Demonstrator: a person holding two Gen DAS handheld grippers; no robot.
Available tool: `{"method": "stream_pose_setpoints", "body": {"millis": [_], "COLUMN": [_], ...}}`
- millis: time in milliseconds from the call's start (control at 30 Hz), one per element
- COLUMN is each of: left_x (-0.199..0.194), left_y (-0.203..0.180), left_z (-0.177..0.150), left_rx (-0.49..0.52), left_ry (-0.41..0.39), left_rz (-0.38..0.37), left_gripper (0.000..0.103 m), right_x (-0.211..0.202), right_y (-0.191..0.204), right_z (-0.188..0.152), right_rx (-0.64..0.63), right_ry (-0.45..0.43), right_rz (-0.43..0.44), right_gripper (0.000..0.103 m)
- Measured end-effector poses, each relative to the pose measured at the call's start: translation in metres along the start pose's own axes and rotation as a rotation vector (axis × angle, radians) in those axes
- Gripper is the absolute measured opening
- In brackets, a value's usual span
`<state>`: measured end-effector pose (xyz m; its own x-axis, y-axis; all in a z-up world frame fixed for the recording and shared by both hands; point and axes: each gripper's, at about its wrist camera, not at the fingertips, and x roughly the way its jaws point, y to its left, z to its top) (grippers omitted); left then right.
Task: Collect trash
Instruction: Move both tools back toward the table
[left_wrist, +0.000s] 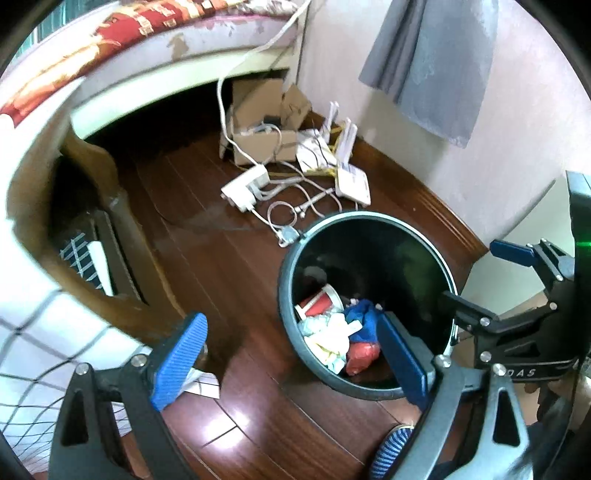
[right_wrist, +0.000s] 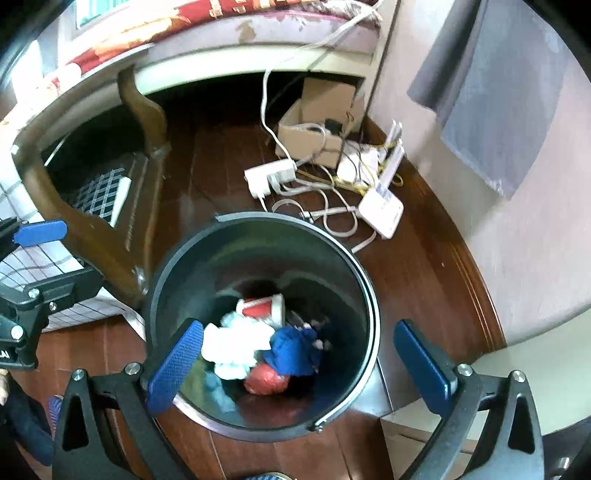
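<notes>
Both grippers hang over the black trash bin (right_wrist: 343, 280) with jaws spread wide and nothing between the pads. The right gripper (right_wrist: 301, 363) sits straight above the bin's mouth; the left gripper (left_wrist: 291, 356) is off to the bin's left, its right finger over the rim. Below them in the bin lie crumpled white paper (right_wrist: 236, 349), a blue wad (right_wrist: 295, 350), a red lump (right_wrist: 264, 382) and what looks like a red-and-white cup (right_wrist: 260, 306) — blurred. Beyond the bin, on the wooden floor (left_wrist: 207, 266), a tangle of white cables (left_wrist: 295, 206).

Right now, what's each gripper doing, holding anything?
Left gripper: open, holding nothing.
Right gripper: open, holding nothing, above the trash bin.
</notes>
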<state>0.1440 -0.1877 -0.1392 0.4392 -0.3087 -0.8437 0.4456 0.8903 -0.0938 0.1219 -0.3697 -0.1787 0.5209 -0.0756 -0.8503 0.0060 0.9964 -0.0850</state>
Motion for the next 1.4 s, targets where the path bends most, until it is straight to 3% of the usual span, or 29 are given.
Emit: {"method": "stream_pose_setpoints", "body": {"millis": [267, 533, 667, 900, 1400], "left_x": [-0.068, -0.132, -0.155, -0.183, -0.195], "left_y": [0.038, 0.123, 0.168, 0.233, 0.336], "left_z": [-0.001, -0.014, -0.026, -0.052, -0.081], "left_rx": [-0.061, -0.199, -0.259, -0.364, -0.532], "left_ry": [-0.139, -0.249, -0.282, -0.312, -0.294], "left_rz": [0.084, 0.228, 0.312, 0.395, 0.508], "left_gripper": [0.095, 0.096, 0.096, 0.096, 0.094], "right_x": [-0.050, -0.084, -0.091, -0.101, -0.074], "right_y": [0.032, 0.081, 0.128, 0.226, 0.352], "right_z": [0.032, 0.088, 0.114, 0.158, 0.223], "right_rx": [-0.028, -0.019, -0.091, -0.260, -0.450], "right_ry": [-0.168, -0.316, -0.326, -0.343, -0.332], "right_rz": [0.080, 0.243, 0.318, 0.401, 0.483], "right_gripper": [0.103, 0.103, 0.103, 0.103, 0.103]}}
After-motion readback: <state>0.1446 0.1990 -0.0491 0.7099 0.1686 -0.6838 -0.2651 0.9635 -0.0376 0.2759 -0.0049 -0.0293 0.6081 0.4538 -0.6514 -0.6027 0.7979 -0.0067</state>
